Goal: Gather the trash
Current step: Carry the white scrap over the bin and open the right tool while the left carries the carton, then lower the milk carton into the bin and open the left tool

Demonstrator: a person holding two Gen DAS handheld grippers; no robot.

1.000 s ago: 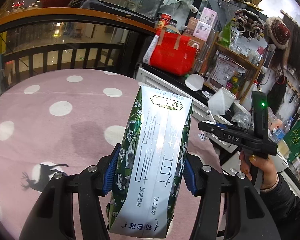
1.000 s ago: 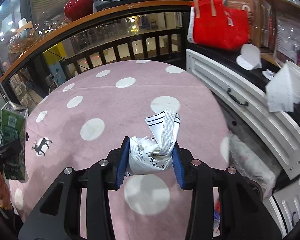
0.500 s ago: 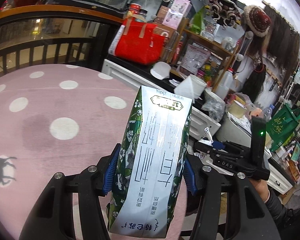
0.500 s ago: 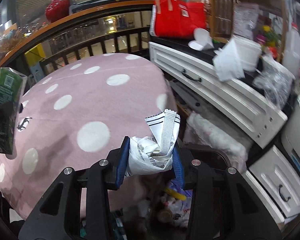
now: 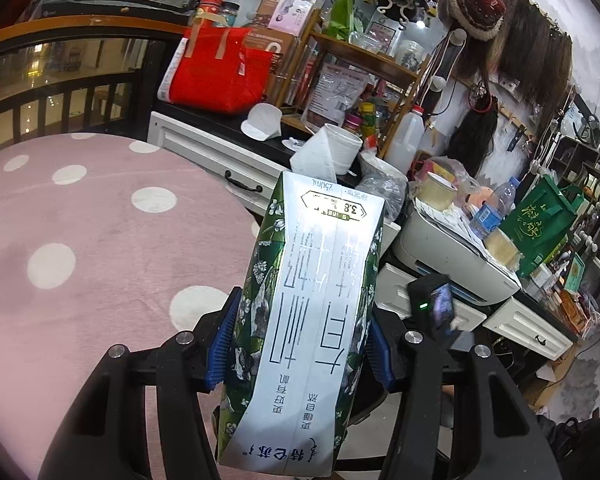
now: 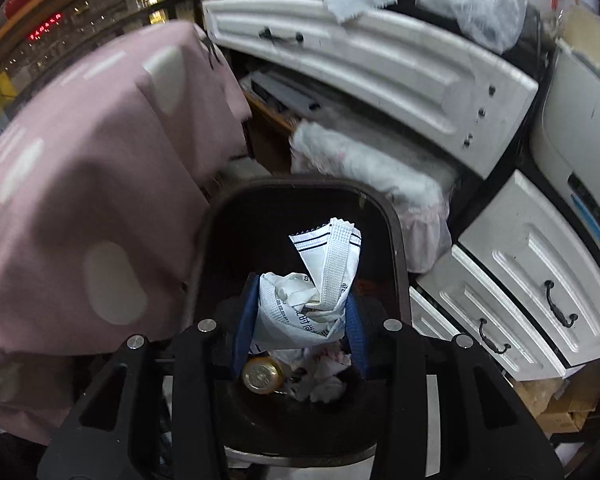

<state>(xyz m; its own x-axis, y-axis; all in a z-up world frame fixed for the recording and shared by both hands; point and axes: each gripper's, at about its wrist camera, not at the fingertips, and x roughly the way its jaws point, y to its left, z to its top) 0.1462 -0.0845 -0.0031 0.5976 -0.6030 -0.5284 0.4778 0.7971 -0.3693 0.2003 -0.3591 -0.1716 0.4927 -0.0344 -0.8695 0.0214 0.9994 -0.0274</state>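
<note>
bin mouth open | table left | drawers right, seemingly close

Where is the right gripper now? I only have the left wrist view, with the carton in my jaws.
Observer: The right gripper is above the open dark trash bin, jaws shut on a crumpled white wrapper.
Operator: Is the bin empty?
Observer: No. A gold can and crumpled white paper lie at the bottom.
Operator: Where does the bin stand?
Observer: Beside the pink dotted tablecloth, in front of the white drawers. Your green milk carton does not show in the right wrist view.
</note>
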